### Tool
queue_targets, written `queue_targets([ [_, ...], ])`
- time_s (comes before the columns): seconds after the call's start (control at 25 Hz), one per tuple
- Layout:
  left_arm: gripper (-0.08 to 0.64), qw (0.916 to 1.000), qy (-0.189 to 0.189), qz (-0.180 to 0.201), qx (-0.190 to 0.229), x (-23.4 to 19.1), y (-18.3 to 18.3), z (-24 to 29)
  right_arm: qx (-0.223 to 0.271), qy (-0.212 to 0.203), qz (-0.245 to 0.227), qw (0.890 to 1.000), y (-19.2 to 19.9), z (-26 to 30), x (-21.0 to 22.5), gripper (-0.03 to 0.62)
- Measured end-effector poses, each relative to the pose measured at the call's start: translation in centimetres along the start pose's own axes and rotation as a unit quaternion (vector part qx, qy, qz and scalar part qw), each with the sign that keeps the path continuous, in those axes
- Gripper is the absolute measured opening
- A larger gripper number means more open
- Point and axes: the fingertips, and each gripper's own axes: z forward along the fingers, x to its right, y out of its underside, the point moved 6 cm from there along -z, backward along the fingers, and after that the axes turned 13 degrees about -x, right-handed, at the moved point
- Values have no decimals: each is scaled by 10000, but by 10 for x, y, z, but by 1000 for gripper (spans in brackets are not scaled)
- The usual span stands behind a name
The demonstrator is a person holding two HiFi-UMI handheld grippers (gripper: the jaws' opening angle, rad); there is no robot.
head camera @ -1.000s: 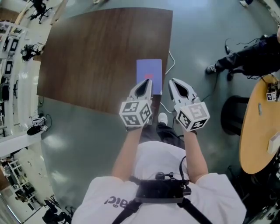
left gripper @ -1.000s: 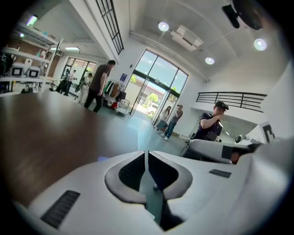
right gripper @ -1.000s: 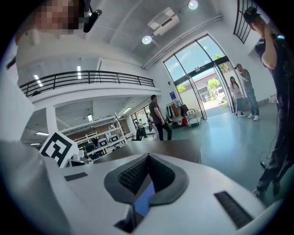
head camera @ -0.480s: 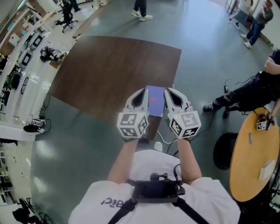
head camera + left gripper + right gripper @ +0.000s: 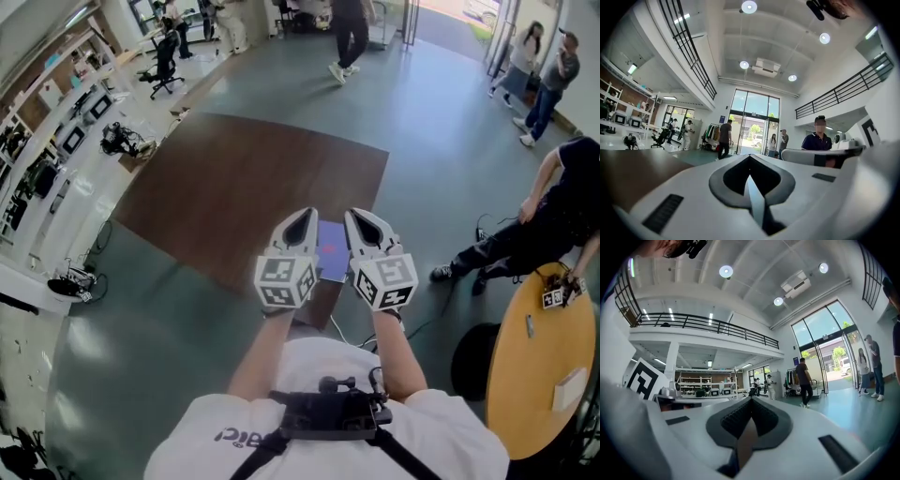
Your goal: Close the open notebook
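Purple rectangular notebook (image 5: 332,251), apparently lying shut near the front edge of the dark wooden table (image 5: 225,178); white left gripper (image 5: 302,217) and right gripper (image 5: 355,217) hover above it, jaws together, empty. Any withdrawal should avoid brushing the cover

Notebook (image 5: 332,251) lies on the table (image 5: 225,187), at its near right corner. Left gripper (image 5: 302,217) and right gripper (image 5: 357,217) are side by side above that corner, pointing level; from the head view the notebook shows between them. A round table (image 5: 525,412) stands to the right, well apart from the first. A person (image 5: 553,202) sits between the two tables. Work benches (image 5: 47,131) line the left side. Beyond the table's far end a walker (image 5: 349,33) crosses the floor, and two bystanders (image 5: 544,66) stand at far right.
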Motion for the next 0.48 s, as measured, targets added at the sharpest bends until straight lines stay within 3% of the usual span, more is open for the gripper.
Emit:
queue_targets([
  [0.48,6,9996,97,202,182,16,-8,4,224,131,-150,9996,-11,-14,7,3],
])
